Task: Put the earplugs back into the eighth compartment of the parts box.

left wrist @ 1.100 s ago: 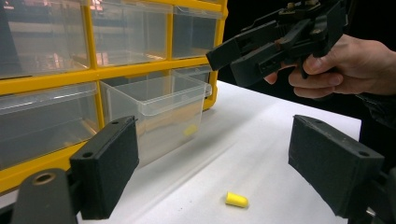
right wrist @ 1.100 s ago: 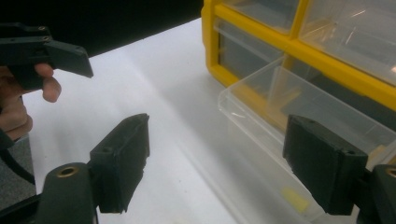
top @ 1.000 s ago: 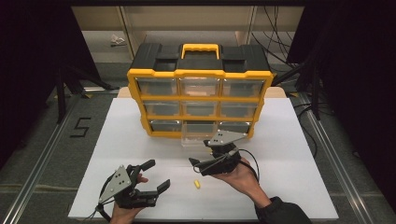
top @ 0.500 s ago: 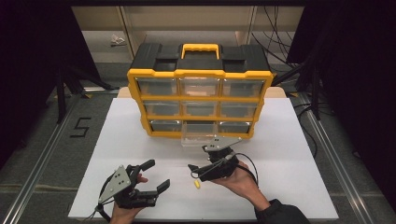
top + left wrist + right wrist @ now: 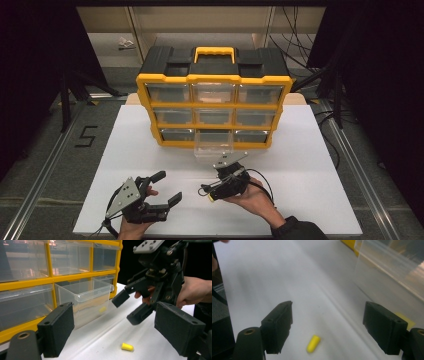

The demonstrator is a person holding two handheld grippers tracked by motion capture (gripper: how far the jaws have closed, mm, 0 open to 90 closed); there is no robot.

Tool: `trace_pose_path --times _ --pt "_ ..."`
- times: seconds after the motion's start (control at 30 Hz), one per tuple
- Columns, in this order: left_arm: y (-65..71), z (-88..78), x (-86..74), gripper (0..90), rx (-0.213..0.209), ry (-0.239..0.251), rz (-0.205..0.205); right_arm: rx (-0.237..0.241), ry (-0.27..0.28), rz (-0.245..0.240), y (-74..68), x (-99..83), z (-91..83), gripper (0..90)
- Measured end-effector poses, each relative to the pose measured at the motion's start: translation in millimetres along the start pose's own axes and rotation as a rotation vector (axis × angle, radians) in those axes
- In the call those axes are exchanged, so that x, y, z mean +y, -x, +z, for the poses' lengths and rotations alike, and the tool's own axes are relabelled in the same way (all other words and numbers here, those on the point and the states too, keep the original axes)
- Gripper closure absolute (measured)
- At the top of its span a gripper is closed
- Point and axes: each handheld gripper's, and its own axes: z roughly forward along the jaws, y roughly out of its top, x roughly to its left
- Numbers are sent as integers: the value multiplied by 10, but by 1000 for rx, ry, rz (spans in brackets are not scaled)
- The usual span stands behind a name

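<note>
**Right claw wide above the yellow plug**

My right claw [image 5: 210,194] hangs low over the white worktop [image 5: 320,165], a little in from its near edge and about midway along it. Its two black jaws stand wide apart and have just been closing a touch, with nothing pressed between them. In the right gripper view the small yellow foam earplug [image 5: 313,343] lies on the bare worktop in the gap between the jaws, nearer the left-hand jaw, touching neither pad. In the left gripper view the same plug [image 5: 127,347] lies on its side just below my right claw [image 5: 130,307], which is tilted down towards it.

My left claw [image 5: 166,189] rests nearer the worktop's near-left corner, held in my left hand [image 5: 131,227]. Its jaws are also spread wide and hold nothing.

Behind both claws, across the middle of the worktop towards its far edge, stands the yellow and black plastic organiser cabinet with clear drawers [image 5: 215,80]. The clear plastic drawer [image 5: 215,150] in the middle of the bottom row is pulled out towards me. In the left gripper view a second small yellow piece [image 5: 102,309] shows through the drawer's clear wall [image 5: 85,302]; I cannot tell exactly what it is. The drawer is near my right claw but apart from it, and the plug lies on the worktop in front of the drawer, on my side of it.
</note>
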Motion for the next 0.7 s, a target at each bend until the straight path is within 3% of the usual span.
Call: trace_pose_path --times 0.23,0.4,0.7 --pt "2 -1 1 156 -1 0 0 13 -63 4 14 -47 78 282" --pt "-1 -2 2 158 -1 1 0 21 -111 -28 7 -97 157 303" --pt "0 -3 3 158 0 1 1 23 -190 -33 -28 -160 267 343"
